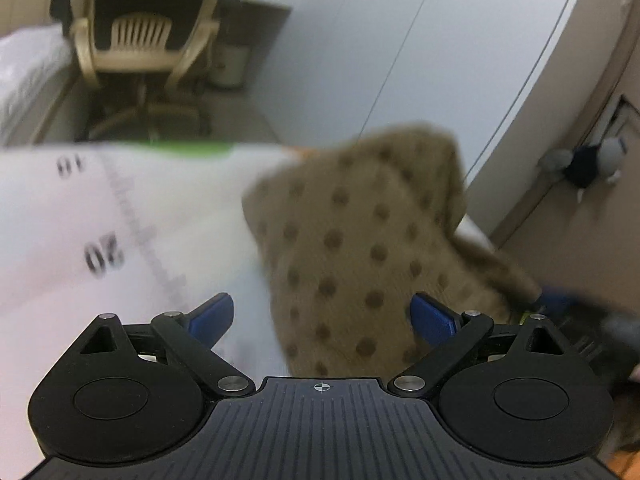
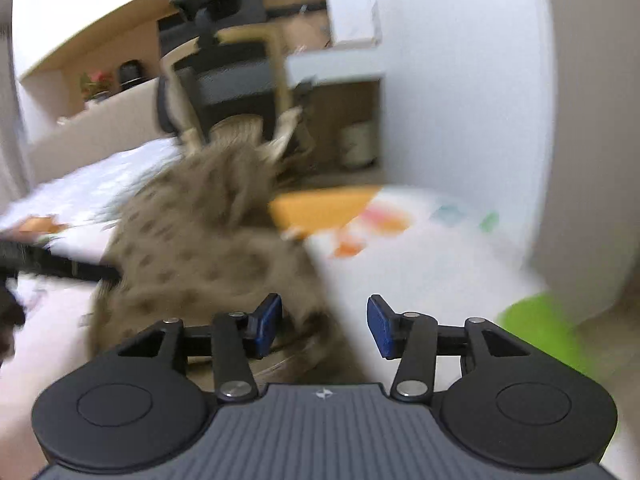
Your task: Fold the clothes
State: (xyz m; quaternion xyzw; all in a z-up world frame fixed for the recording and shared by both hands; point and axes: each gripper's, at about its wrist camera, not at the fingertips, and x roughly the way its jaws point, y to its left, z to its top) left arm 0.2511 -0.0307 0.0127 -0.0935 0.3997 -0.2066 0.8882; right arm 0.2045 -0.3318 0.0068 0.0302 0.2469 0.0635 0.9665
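My left gripper (image 1: 322, 316) is held low over the white mat (image 1: 80, 232), its blue pads spread wide apart with nothing between them. The tan garment (image 1: 352, 232) with darker brown dots rises straight ahead of it as a lifted, sagging flap, and the cloth looks soft and fuzzy, like fleece. The mat is smooth, printed with a ruler scale and the numbers 10 and 20.

My right gripper (image 2: 324, 328) points along the same mat, tilted slightly, its blue pads also parted and empty. The garment (image 2: 208, 248) lies bunched ahead and to the left of those fingers, badly blurred. A dark shape at the left edge of this view meets the cloth, too blurred to name. Beyond it the mat shows an orange patch (image 2: 320, 206) and coloured marks. A beige office chair (image 1: 136, 40) stands past the table.
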